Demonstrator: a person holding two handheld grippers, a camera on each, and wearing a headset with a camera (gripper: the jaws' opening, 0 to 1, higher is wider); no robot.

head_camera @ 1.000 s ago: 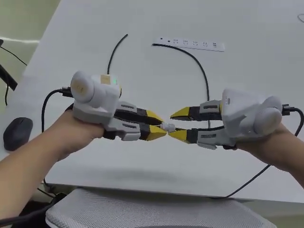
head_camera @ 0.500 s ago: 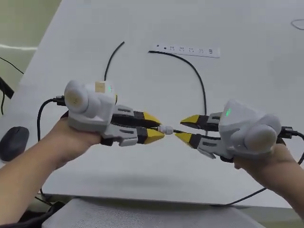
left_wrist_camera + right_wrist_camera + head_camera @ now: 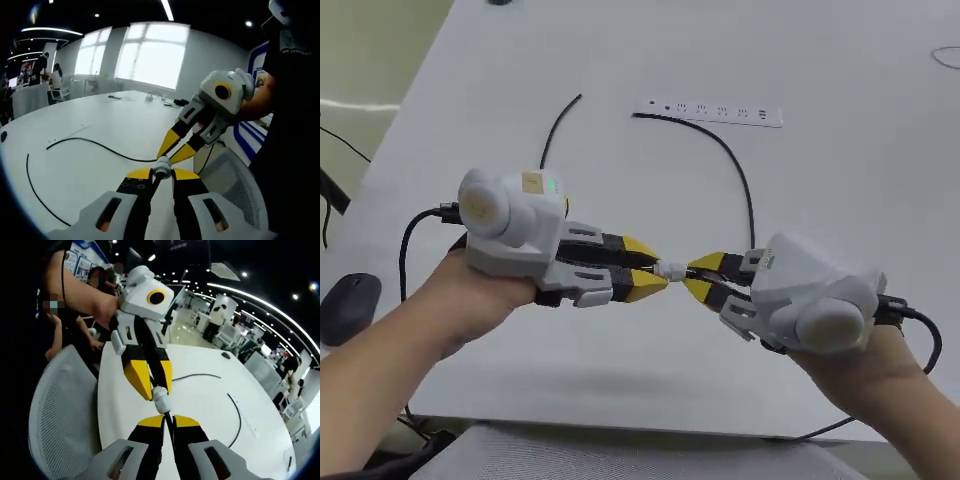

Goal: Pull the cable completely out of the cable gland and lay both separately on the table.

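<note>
Hands hold the two grippers nose to nose above the near edge of the table (image 3: 820,60). The left gripper (image 3: 656,272) has its fingers closed narrow on the white gland (image 3: 671,270), whose round nut pokes out just past the tips. The right gripper (image 3: 692,277) faces it, fingers pinched close on the black cable (image 3: 740,168) just beside the gland. Cable and gland look joined, both up in the air, so the pull seems unfinished and laying each down apart is left too. How much cable sits inside the gland is hidden. Farther off, the cable's slack curves across the table and ends near a white power strip (image 3: 715,110). The right gripper masks whether that is one unbroken run. A second black lead (image 3: 555,130) lies to its left.
</note>
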